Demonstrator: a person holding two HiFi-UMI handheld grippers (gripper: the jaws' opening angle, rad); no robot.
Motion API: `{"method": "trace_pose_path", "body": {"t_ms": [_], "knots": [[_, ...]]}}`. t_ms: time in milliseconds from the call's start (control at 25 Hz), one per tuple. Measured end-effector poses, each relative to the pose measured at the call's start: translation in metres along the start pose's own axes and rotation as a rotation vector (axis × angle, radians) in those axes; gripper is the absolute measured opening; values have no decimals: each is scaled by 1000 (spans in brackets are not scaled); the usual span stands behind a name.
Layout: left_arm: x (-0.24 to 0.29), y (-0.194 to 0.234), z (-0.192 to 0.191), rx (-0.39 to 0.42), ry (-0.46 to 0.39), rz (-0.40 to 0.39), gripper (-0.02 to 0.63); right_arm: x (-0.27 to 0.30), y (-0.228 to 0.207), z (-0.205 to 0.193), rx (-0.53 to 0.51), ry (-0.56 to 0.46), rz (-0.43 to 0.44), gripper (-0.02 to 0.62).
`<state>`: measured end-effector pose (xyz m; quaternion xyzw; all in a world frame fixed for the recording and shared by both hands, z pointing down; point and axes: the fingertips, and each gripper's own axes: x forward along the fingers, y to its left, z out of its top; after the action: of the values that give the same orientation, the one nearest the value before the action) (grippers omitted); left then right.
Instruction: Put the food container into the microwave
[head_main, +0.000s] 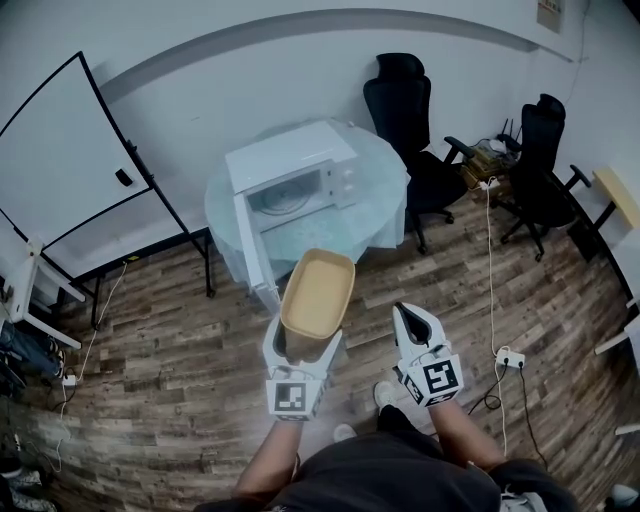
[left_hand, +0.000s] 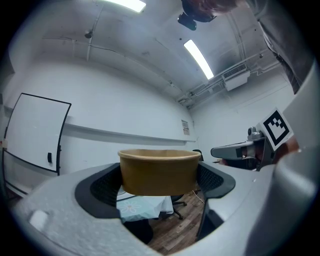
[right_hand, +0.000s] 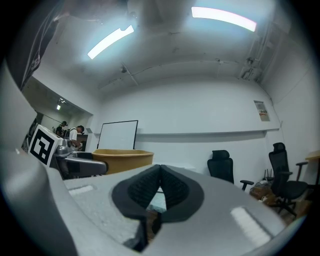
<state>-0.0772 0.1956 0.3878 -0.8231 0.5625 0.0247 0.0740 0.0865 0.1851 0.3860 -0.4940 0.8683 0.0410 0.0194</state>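
Note:
A tan rectangular food container (head_main: 318, 293) is held up in the air, my left gripper (head_main: 302, 348) shut on its near end. In the left gripper view the container (left_hand: 159, 171) sits level between the two black pads. The white microwave (head_main: 292, 177) stands on a round table (head_main: 385, 215) ahead, its door (head_main: 250, 247) swung open toward me and its cavity showing a glass turntable. My right gripper (head_main: 413, 330) hangs to the right of the container, shut with nothing in it. In the right gripper view its pads (right_hand: 161, 189) meet, and the container (right_hand: 123, 159) shows at left.
A whiteboard on a stand (head_main: 75, 160) is at the left. Black office chairs (head_main: 405, 110) stand behind and right of the table. A power strip and cable (head_main: 508, 357) lie on the wood floor at right. A desk edge (head_main: 618, 195) is far right.

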Motion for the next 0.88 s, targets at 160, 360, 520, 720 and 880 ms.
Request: {"method": "trace_pose_path", "body": {"t_ms": [160, 360, 520, 720, 880], "knots": [[13, 5, -5, 7, 16, 39, 483, 15, -12, 0, 9, -9, 25, 2], [43, 9, -1, 24, 6, 85, 485, 40, -39, -4, 34, -13, 55, 2], [70, 16, -1, 30, 9, 138, 485, 68, -60, -6, 34, -17, 104, 2], [103, 26, -8, 39, 18, 215, 485, 107, -87, -5, 33, -37, 166, 2], [128, 31, -14, 35, 28, 274, 484, 134, -107, -7, 40, -41, 217, 2]]}}
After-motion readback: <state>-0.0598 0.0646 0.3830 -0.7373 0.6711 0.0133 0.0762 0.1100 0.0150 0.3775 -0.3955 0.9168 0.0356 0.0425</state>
